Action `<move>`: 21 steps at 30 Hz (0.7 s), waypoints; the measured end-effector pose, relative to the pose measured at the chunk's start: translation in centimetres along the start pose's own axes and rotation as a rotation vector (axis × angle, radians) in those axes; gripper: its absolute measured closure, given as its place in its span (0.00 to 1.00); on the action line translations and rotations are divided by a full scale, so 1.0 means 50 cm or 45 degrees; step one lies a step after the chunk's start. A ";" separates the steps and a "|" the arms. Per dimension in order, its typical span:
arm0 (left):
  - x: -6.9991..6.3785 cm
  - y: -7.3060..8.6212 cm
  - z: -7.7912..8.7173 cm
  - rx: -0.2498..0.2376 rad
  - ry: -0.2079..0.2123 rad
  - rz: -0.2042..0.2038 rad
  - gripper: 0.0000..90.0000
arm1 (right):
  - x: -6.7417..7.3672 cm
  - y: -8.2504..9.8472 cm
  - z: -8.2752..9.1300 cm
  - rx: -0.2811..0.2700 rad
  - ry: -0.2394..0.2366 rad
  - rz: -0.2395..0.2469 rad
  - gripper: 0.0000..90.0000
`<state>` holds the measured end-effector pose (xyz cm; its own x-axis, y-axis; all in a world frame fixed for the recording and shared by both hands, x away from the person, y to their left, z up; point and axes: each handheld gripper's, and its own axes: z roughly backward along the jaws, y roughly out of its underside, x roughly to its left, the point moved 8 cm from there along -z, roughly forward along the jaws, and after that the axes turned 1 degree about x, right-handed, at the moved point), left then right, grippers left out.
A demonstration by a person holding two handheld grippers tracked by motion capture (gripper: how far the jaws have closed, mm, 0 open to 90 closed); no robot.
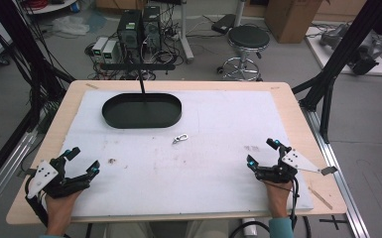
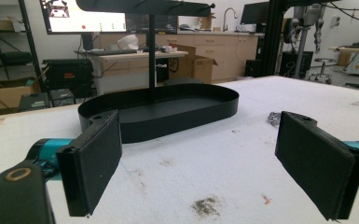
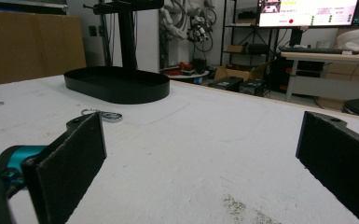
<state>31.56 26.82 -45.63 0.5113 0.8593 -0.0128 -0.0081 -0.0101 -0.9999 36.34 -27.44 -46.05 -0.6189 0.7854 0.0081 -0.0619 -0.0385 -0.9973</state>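
Your desk point(image 1: 297, 129) carries a white mat point(image 1: 218, 163) that covers most of its top. At the far side of the mat, left of centre, sits the black oval tray point(image 1: 141, 110), with a thin post rising from its middle to a crossbar above. Your left hand point(image 1: 59, 206) comes in at the near left corner, with the forearm running up from the desk's near edge. It holds the left hand-held gripper point(image 1: 82, 161) low over the mat, pointed forward and a little to the right, toward the tray. Its jaws stand wide apart with nothing between them; in the left gripper view the tray shows ahead between the two pads point(image 2: 93, 158). Your right hand point(image 1: 278, 193) mirrors that at the near right corner, wrist close to the desk's edge. The right hand-held gripper point(image 1: 263, 152) points forward and slightly left, its jaws also wide apart and empty over bare mat. The clip point(image 1: 180, 138), a small metal piece, lies flat on the mat just in front of the tray's right end. It is well apart from both grippers, roughly midway between them and farther out. In the right gripper view it lies just beyond the left pad point(image 3: 70, 168).
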 end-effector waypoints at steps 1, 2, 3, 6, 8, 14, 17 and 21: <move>0.000 0.000 0.000 0.000 0.000 0.000 0.17 | 0.000 0.000 0.000 0.000 0.000 0.000 0.01; 0.000 0.000 -0.001 0.005 -0.003 0.004 0.17 | 0.000 0.000 0.000 -0.003 -0.002 0.006 0.01; 0.000 0.000 -0.001 0.005 -0.003 0.004 0.17 | 0.000 0.000 0.000 -0.003 -0.002 0.006 0.01; -0.001 0.000 -0.001 0.003 0.001 0.003 0.17 | 0.000 -0.001 -0.001 -0.005 0.002 0.010 0.01; -0.001 0.000 -0.001 0.003 0.001 0.002 0.17 | 0.000 0.000 -0.001 -0.002 0.003 0.011 0.01; 0.001 0.000 -0.003 0.010 0.000 0.018 0.17 | 0.002 0.000 0.000 0.002 0.005 0.006 0.01; 0.002 0.001 -0.003 0.015 -0.002 0.018 0.17 | 0.003 0.000 -0.001 0.002 0.005 0.009 0.01; 0.005 0.001 -0.003 0.019 -0.005 0.033 0.16 | -0.001 -0.001 -0.001 -0.004 0.013 0.015 0.01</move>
<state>31.82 26.93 -45.67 0.5072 0.8610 -0.0386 -0.0339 -0.0249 -0.9991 36.41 -27.42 -46.02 -0.6116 0.7911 -0.0045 -0.0524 -0.0462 -0.9976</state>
